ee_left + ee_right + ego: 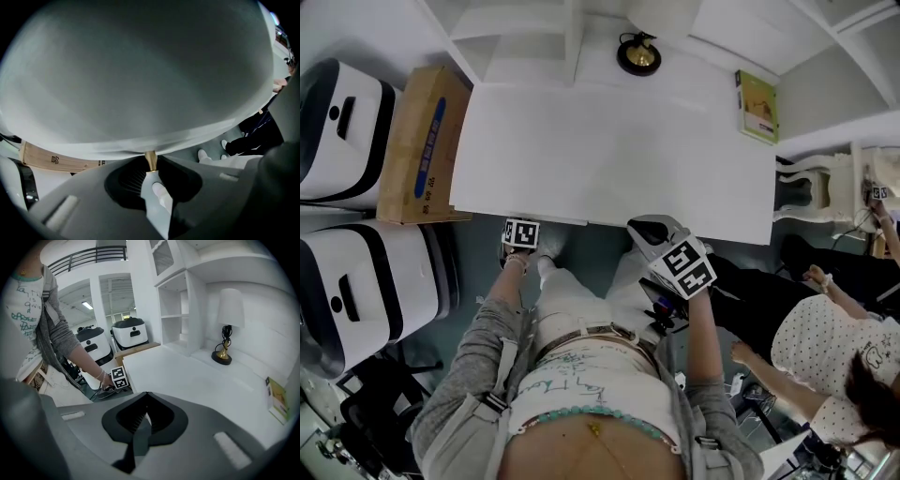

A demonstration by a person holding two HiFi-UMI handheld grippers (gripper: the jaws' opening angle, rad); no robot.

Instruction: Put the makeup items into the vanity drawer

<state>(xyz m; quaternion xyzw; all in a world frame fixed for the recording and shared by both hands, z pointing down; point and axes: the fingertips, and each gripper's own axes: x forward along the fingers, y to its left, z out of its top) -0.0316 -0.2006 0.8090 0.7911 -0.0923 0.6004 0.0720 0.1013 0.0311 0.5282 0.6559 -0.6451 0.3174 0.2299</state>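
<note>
The white vanity table (609,159) fills the middle of the head view. My left gripper (522,231) is at its front edge on the left, where a narrow drawer lip (555,219) shows. In the left gripper view the jaws (150,169) are shut on a small brass drawer knob (150,158) on the white drawer front (140,93). My right gripper (651,229) hovers at the front edge further right, shut with nothing between its fingers (146,398). The right gripper view also shows the left gripper's marker cube (119,377). No makeup item is in view.
A black-and-gold lamp (638,54) stands at the back of the table, and a green booklet (757,105) lies at its right end. A cardboard box (417,141) and two white machines (342,131) stand to the left. A seated person (834,347) is at the right.
</note>
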